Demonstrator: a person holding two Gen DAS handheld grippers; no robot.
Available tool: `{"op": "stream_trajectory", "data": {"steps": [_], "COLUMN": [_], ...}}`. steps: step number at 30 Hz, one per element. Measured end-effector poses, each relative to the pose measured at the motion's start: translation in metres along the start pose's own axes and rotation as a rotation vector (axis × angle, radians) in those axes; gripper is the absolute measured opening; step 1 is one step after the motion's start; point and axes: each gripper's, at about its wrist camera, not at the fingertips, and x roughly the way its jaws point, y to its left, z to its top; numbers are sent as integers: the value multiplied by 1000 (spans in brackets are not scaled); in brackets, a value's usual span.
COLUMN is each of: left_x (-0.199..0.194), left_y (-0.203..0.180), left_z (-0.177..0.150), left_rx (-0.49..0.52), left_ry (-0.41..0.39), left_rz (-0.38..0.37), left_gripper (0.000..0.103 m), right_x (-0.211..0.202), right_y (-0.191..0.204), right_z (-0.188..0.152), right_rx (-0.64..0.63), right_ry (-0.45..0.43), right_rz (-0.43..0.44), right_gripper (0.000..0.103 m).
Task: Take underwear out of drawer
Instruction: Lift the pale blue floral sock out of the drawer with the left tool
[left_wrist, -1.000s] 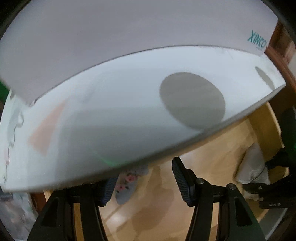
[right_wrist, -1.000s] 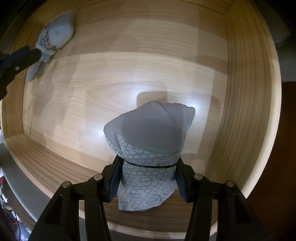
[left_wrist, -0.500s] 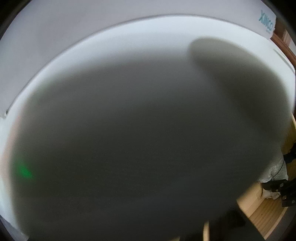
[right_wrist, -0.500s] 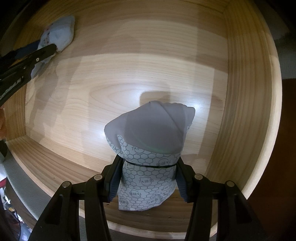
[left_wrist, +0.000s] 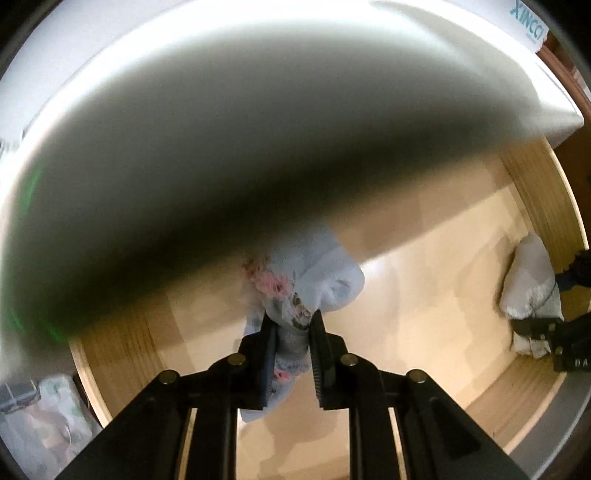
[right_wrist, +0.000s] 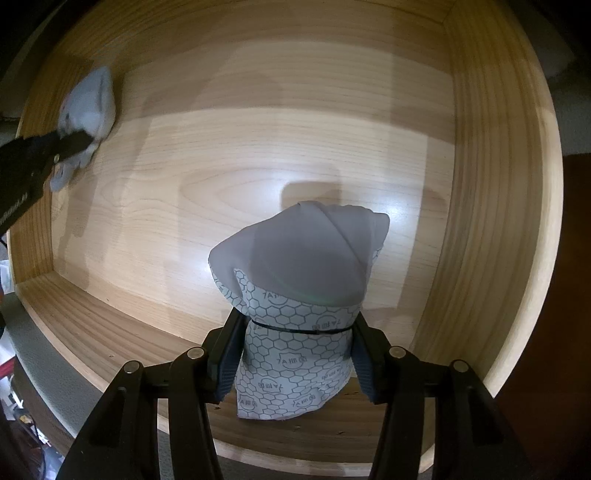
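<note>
Jaws of left gripper (left_wrist: 291, 332) just snapped shut on floral underwear (left_wrist: 314, 280) in drawer (right_wrist: 498, 184); right gripper (right_wrist: 295, 332) still clamps hexagon-print underwear (right_wrist: 295, 295). Both ready to lift.

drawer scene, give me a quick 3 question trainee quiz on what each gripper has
1. True or false: the left gripper is shut on the pale blue floral underwear.
2. What does the right gripper hold? A) a sock B) the grey hexagon-print underwear C) nothing
3. Fill in: both garments are over the wooden ____.

Key
1. True; its pads pinch the cloth.
2. B; it is clamped between the pads.
3. drawer
</note>
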Motion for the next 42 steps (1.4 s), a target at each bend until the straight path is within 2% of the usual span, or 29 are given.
{"op": "stream_trajectory", "data": {"steps": [5, 8, 12, 16, 18, 23, 26, 27, 31, 35, 38, 40, 42], "left_x": [3, 2, -1, -13, -25, -42, -30, -19, -2, 2, 8, 9, 12], "left_y": [5, 18, 31, 40, 40, 46, 44, 30, 13, 20, 2, 4, -2], "left_z": [-9, -30, -44, -51, -55, -51, -44, -38, -32, -26, -24, -24, -24], "left_rx": [-51, -107, -166, -225, -245, -276, -262, -255, -230, -250, -265, -266, -266], "left_ry": [87, 127, 129, 83, 54, 11, 53, 69, 121, 118, 112, 111, 119], "left_rz": [-57, -97, -125, -117, -112, -133, -128, -123, -67, -47, -40, -40, -43], "left_gripper": [17, 17, 17, 26, 39, 58, 58, 58, 58, 58, 58, 57, 42], "right_x": [0, 0, -1, -1, 0, -1, 1, 1, 2, 1, 2, 3, 3], "right_y": [0, 0, -1, -3, -6, -7, -9, -9, -10, -9, -8, -8, -8], "right_z": [0, 0, -1, -2, -2, -2, -3, -4, -5, -4, -6, -6, -6], "right_rx": [-1, 0, 2, 6, 5, 7, 10, 10, 10, 10, 9, 9, 8], "right_ry": [0, 0, -1, -2, -3, -3, -4, -4, -4, -4, -4, -4, -4], "right_rz": [1, 2, 6, 11, 12, 14, 16, 17, 17, 18, 21, 21, 20], "right_gripper": [51, 51, 51, 51, 51, 51, 51, 51, 51, 51, 52, 52, 52]}}
